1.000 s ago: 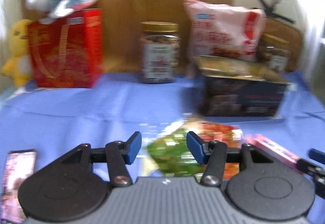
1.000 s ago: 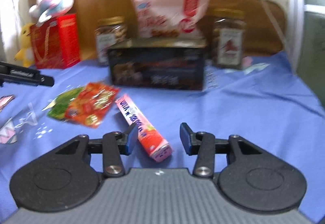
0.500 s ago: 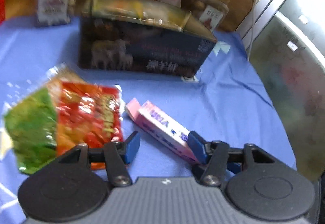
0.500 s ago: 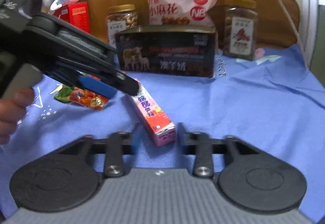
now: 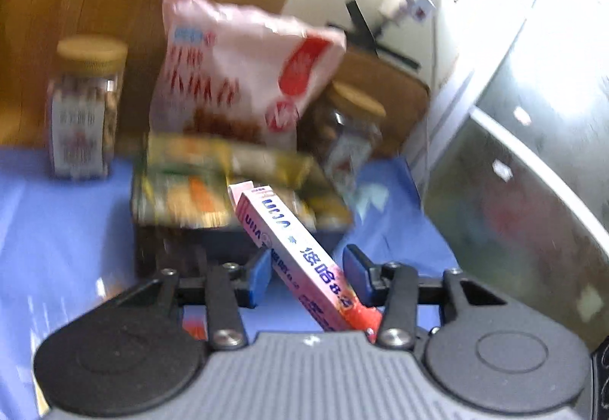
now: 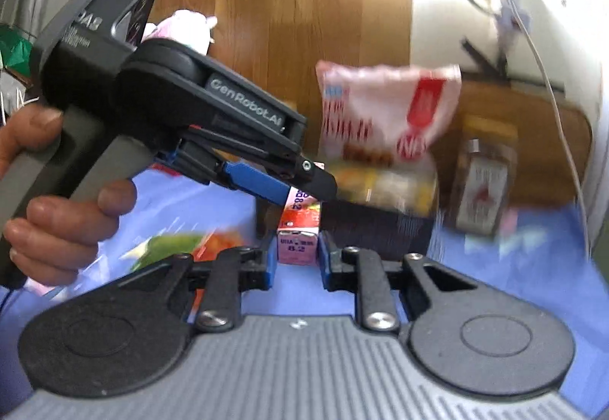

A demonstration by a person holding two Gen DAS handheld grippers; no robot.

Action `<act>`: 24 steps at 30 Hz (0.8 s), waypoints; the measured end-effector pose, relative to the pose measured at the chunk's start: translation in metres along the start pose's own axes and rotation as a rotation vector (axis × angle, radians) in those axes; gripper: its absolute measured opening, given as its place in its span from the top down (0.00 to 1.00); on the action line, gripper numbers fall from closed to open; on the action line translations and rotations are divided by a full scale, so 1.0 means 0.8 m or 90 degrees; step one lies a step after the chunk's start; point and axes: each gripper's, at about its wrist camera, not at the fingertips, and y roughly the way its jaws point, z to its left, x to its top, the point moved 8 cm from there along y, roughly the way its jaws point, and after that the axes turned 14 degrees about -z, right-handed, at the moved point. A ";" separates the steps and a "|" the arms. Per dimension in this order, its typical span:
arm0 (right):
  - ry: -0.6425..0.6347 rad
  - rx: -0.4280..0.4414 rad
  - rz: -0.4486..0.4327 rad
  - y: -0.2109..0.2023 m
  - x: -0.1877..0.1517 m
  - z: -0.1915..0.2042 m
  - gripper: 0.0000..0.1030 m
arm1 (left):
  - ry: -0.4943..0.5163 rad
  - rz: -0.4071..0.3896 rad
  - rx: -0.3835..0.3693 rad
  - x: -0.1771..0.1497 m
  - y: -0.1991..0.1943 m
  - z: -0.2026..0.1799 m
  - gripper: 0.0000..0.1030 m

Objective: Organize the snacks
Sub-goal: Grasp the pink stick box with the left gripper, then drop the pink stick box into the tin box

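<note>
A long pink candy box (image 5: pixel 300 252) is lifted off the blue cloth. My right gripper (image 6: pixel 295 260) is shut on its near end (image 6: pixel 297 241). My left gripper (image 5: pixel 308 273) is closed around its middle, blue pads (image 5: pixel 259 273) on both sides; in the right wrist view it (image 6: pixel 266 187) reaches in from the left over the box. The far end of the box points at the dark open snack box (image 5: pixel 228 199), which holds yellow packets.
Behind the dark box stand a pink snack bag (image 5: pixel 236 77) and two gold-lidded jars (image 5: pixel 85 107) (image 5: pixel 350 138). A green and red snack packet (image 6: pixel 182 245) lies on the blue cloth (image 6: pixel 514 267) at left. A wooden board forms the back.
The pink box lay flat on the cloth; my right gripper shut on its end, my left gripper closed on its middle, and both lifted it towards the dark box.
</note>
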 end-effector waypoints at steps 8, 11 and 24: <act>-0.024 -0.061 0.029 0.105 0.014 -0.081 0.69 | -0.009 0.012 0.089 0.039 0.087 0.060 0.61; 0.007 -0.120 0.016 0.094 0.010 -0.107 0.66 | -0.017 -0.020 0.077 0.042 0.063 0.076 0.60; 0.187 0.114 0.171 0.048 -0.074 0.022 0.49 | -0.043 0.031 0.095 -0.061 -0.064 0.132 0.57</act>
